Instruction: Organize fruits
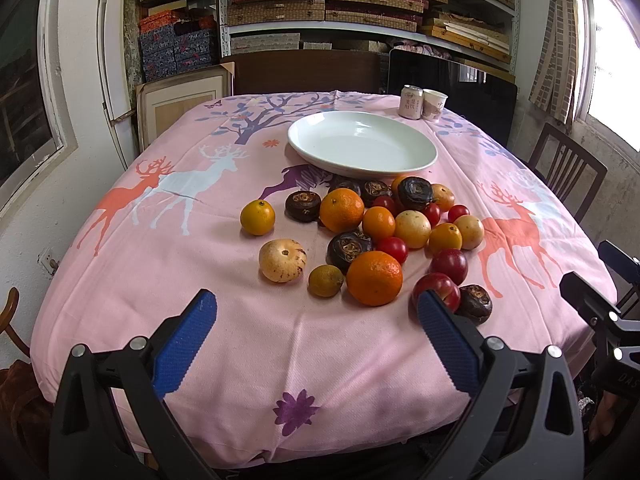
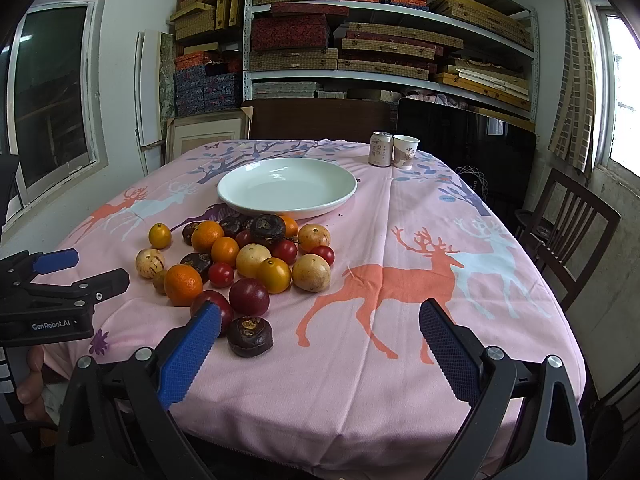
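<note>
I see the fruit pile point(image 1: 372, 232) loose on the pink deer-print tablecloth point(image 1: 224, 332), just in front of the white plate point(image 1: 362, 146), which holds nothing. The pile mixes oranges, small yellow-orange citrus, pale yellow round fruits, dark red plums, cherry tomatoes and dark brown wrinkled fruits. Nearest my left gripper I have a large orange point(image 1: 374, 278), with a small greenish citrus point(image 1: 325, 280) touching its left side and a speckled pale fruit point(image 1: 282, 260) further left. One yellow citrus point(image 1: 257, 217) sits apart at the pile's left edge. A red plum point(image 1: 437, 290) and a brown wrinkled fruit point(image 1: 475, 303) lie at the near right of the pile.

My left gripper point(image 1: 318, 330) hovers above the cloth short of the fruit, jaws spread wide, nothing between its blue pads; its right finger overlaps the red plum in the left wrist view without visible contact. My right gripper point(image 2: 320, 346) is likewise spread wide and empty, over the orange deer print to the right of the pile; its left pad sits just in front of a plum.

Behind the plate, at the far edge of the table, a drink can point(image 1: 411, 102) and a paper cup point(image 1: 434, 104) stand side by side. A wooden chair point(image 2: 564, 232) stands at the right, and shelves of stacked boxes point(image 2: 360, 40) fill the back wall.
</note>
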`<state>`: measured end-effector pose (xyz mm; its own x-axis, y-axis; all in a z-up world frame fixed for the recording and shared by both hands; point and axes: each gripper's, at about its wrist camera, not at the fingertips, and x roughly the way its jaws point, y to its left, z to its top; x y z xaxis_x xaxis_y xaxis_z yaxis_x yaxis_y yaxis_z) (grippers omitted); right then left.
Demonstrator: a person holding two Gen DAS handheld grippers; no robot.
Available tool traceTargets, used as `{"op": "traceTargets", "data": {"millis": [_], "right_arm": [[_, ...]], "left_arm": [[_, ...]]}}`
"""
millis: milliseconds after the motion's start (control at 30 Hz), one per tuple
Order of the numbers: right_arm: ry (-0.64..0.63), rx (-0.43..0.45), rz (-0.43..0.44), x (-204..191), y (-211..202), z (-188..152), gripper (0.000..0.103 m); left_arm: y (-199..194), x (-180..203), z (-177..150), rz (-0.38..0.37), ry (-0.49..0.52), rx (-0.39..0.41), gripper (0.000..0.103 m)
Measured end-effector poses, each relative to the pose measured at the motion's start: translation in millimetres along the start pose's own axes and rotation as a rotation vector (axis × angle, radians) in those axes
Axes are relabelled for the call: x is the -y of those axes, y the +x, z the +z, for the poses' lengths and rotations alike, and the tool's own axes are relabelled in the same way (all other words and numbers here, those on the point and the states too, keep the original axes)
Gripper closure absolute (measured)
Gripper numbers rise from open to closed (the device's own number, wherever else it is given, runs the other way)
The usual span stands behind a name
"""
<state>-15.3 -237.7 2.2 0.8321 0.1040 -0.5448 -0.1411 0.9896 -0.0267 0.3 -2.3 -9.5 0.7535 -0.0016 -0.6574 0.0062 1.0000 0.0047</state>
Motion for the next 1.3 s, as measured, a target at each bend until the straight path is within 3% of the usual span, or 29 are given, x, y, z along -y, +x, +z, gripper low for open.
{"op": "traceTargets", "data": {"millis": [467, 733, 867, 1033, 1167, 1300], "right_arm": [[-0.025, 0.004, 0.037, -2.8, 0.1, -5.1, 0.003], [-0.099, -0.151, 0.169, -1.2, 32.0, -31.9, 0.004], [-0.118, -0.196, 0.205, -6.6, 56.6, -36.6, 0.023], [-0.156, -0.219, 0.238, -20.6, 76.5, -33.1, 0.032], [-0.189, -0.232, 0.284, -32.2, 86.6, -27.8, 0.055], [-0.182, -0.244, 0.305, -34.3, 95.1, -24.0, 0.056]], "left_arm": [[1.8, -0.3, -0.7, 0.004, 0.000, -0.004, 0.004], [35.5, -24.6, -2.7, -0.027, -0.018, -0.104, 0.004], [47.0, -27.9, -1.6, -0.031, -0.017, -0.117, 0.004], [59.3, -23.4, -4.1, -0.013, 0.040, -0.130, 0.004], [68.6, -27.2, -4.4, -0.025, 0.045, -0.149, 0.004], [74.1, -29.7, -3.5, -0.030, 0.043, -0.157, 0.004]]}}
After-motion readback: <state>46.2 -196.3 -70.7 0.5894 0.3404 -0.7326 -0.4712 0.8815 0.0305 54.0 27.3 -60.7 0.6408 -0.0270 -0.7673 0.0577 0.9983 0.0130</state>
